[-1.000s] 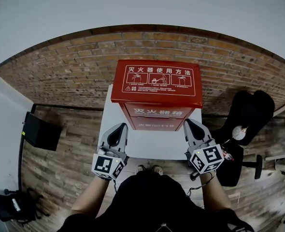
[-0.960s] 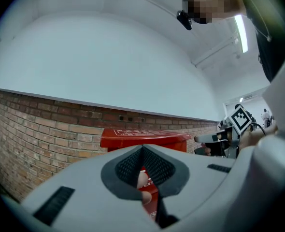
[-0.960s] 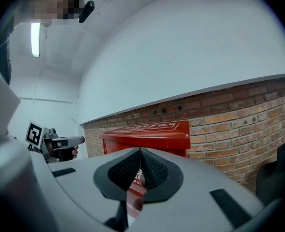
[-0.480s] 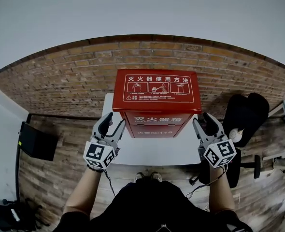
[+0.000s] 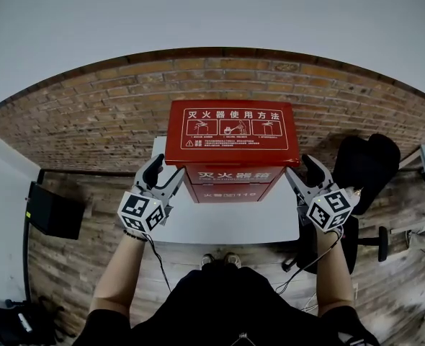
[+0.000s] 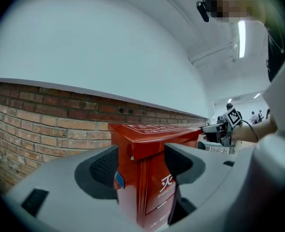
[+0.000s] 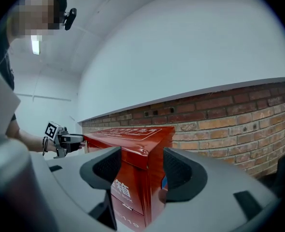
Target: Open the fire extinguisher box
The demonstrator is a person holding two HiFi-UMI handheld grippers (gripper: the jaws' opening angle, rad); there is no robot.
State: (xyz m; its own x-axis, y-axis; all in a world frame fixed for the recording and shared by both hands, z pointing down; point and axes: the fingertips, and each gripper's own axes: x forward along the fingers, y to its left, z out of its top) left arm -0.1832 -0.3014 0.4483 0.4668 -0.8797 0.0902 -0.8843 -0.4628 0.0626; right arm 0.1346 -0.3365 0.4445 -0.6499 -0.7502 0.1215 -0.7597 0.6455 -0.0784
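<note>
The red fire extinguisher box (image 5: 230,132) stands on a white table (image 5: 227,222), its lid down and its printed top facing me. My left gripper (image 5: 164,174) is at the box's front left corner, just under the lid's edge. Its jaws are opening. In the left gripper view that corner of the box (image 6: 147,149) shows in the gap between the pads, and the left gripper (image 6: 141,162) does not press on it. My right gripper (image 5: 302,173) mirrors this at the front right corner, jaws opening. The right gripper (image 7: 141,166) frames the box (image 7: 133,153) without touching it.
A brick wall (image 5: 90,114) runs behind the table. A black chair (image 5: 367,164) stands to the right, with a dark flat case (image 5: 50,211) on the wooden floor to the left and a black bag (image 5: 14,316) at the lower left.
Both grippers have gone from shut to open. They have spread apart and moved forward from the table's front to the box's two front corners.
</note>
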